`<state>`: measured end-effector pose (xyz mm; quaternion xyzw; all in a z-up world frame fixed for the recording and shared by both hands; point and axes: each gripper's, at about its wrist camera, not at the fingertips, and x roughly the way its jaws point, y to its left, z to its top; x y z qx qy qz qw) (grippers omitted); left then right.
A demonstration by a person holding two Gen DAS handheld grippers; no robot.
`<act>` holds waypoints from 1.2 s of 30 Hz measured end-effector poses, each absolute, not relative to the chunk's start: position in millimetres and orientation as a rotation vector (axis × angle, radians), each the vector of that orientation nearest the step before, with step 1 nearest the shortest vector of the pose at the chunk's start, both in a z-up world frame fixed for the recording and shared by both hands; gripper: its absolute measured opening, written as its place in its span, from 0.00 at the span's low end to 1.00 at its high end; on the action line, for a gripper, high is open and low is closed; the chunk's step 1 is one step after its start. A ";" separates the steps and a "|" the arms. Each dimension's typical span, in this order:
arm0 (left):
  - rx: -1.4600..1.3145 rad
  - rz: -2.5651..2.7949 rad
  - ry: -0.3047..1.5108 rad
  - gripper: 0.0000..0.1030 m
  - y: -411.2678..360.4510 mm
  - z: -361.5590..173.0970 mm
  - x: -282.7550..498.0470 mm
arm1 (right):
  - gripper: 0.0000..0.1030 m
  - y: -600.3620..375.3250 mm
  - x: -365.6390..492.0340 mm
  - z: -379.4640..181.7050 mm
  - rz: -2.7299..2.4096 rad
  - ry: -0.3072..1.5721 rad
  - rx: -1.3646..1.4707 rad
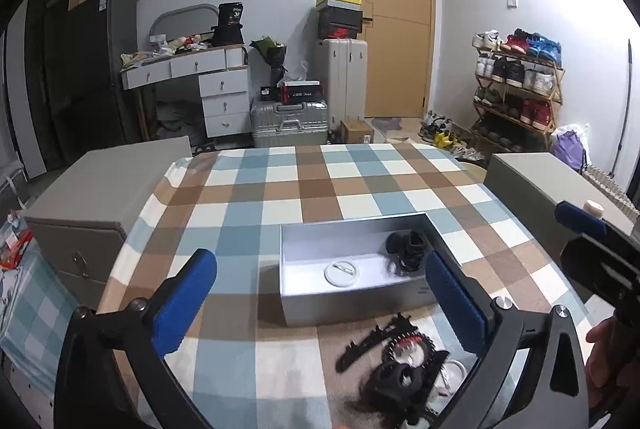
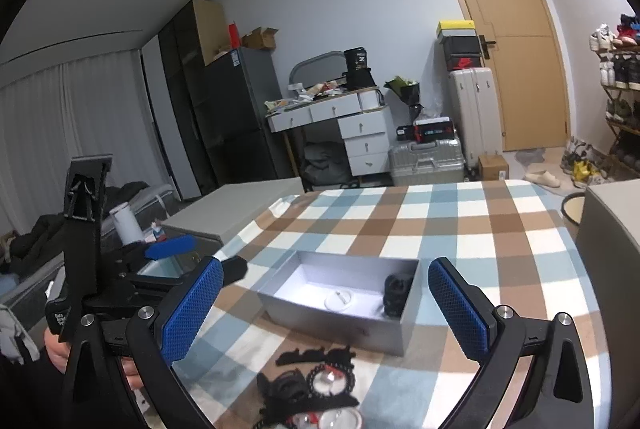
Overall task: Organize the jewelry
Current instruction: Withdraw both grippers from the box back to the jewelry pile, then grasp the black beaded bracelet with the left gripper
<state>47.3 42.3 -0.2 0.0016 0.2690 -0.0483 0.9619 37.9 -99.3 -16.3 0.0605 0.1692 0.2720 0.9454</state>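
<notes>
An open grey box (image 1: 344, 303) (image 2: 320, 321) sits on the checked tablecloth. Inside lie a white round lid-like piece (image 1: 341, 273) (image 2: 339, 300) and a black coiled piece (image 1: 409, 248) (image 2: 396, 289). A pile of dark jewelry (image 1: 400, 365) (image 2: 316, 381) lies in front of the box: black clips, a bead bracelet with red, clear pieces. My left gripper (image 1: 320, 301) is open and empty above the near table, left of the pile. My right gripper (image 2: 326, 309) is open and empty, above the pile and box.
The checked table (image 1: 280, 197) (image 2: 460, 229) has grey cabinets (image 1: 100, 197) (image 2: 240, 205) on both sides. The right gripper shows at the right edge of the left view (image 1: 596, 249); the left gripper shows at the left of the right view (image 2: 168, 261).
</notes>
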 end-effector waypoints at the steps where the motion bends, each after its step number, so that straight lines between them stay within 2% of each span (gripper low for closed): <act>1: -0.004 -0.099 0.547 0.99 43.4 -1.5 45.0 | 1.00 -100.2 35.6 -17.8 0.552 0.347 0.120; 7: -0.053 -0.060 0.567 0.99 45.9 -16.3 26.0 | 1.00 -103.1 17.4 -32.3 0.544 0.371 0.089; 14: -0.052 -0.095 0.668 0.99 38.2 -47.1 7.2 | 1.00 -103.1 8.7 -59.8 0.544 0.465 0.081; 24: -0.056 -0.201 0.812 0.99 25.4 -80.3 -10.9 | 1.00 -115.5 -5.9 -78.0 0.499 0.505 0.098; 36: 0.000 -0.257 0.901 0.99 7.0 -96.4 -6.1 | 1.00 -119.9 -8.7 -93.2 0.444 0.548 0.078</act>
